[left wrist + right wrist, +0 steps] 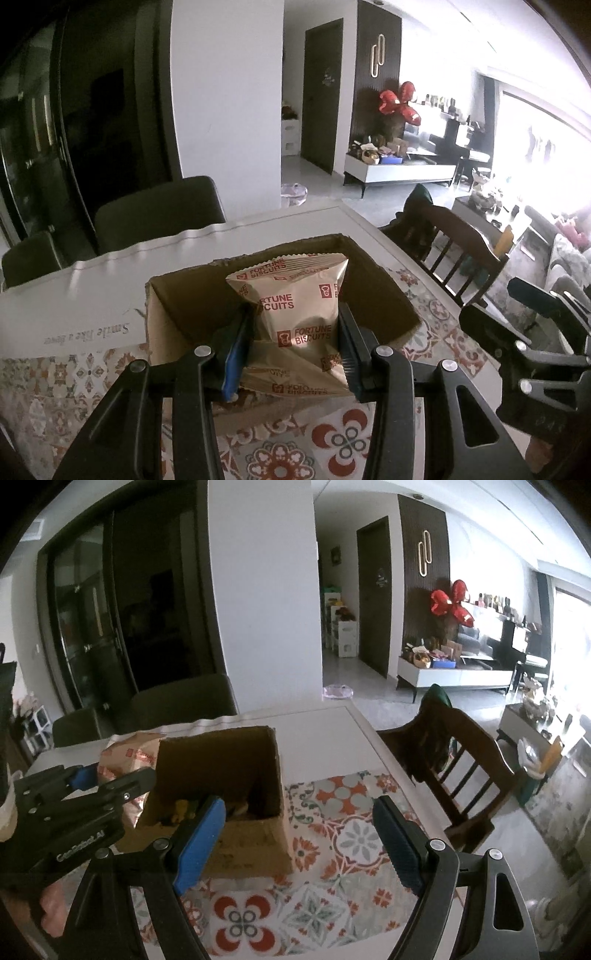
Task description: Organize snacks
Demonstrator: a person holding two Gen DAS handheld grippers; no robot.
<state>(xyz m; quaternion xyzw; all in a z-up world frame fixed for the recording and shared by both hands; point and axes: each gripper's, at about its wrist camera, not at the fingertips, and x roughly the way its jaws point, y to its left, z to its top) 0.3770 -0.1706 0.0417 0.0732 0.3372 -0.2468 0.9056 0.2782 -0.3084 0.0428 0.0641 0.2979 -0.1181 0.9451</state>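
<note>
A beige biscuit packet [295, 314] with red "Fortune Biscuits" print hangs upright over an open cardboard box [380, 288]. My left gripper [295, 343] is shut on its lower half, pads pressing both sides. In the right wrist view the same box [240, 768] stands on the table with some snacks dimly visible inside; the packet [129, 753] and the left gripper [92, 786] show at its left. My right gripper [295, 834] stands open with nothing between its blue pads, near the box's front right corner.
The table [325, 734] is white with a patterned floral mat [332, 849] under the box. Dark chairs [159, 214] stand at the far side and a wooden chair [454, 760] at the right. The right gripper's body [535, 350] shows at the left view's right edge.
</note>
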